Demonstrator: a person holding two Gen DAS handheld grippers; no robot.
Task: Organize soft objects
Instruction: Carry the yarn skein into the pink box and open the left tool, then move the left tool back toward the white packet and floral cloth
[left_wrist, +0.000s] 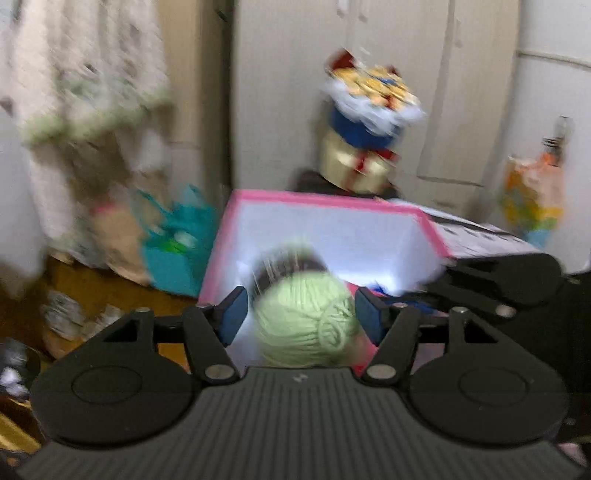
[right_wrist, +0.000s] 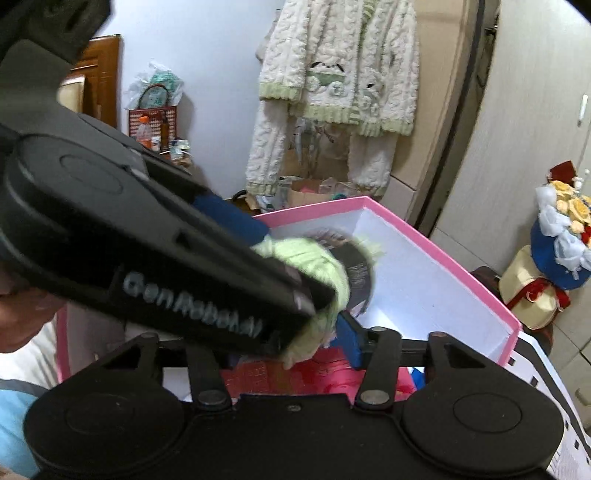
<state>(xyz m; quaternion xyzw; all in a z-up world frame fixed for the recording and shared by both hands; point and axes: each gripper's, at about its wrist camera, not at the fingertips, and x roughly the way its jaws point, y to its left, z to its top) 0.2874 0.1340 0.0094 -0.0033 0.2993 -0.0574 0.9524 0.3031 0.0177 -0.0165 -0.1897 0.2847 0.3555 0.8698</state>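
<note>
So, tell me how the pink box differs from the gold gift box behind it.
The pink box is angular; the gold gift box is round. The pink box is open, white inside; the gold gift box is tied with red ribbon. A flower bouquet tops the gold gift box, while a light green yarn skein sits between the left claw's fingers over the pink box. Both stand by the white cupboard doors.

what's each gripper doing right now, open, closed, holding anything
Left gripper: open, jaws on either side of the green yarn ball over the pink box, apparently not clamping it.
Right gripper: cannot tell; the left gripper hides one side.
</note>
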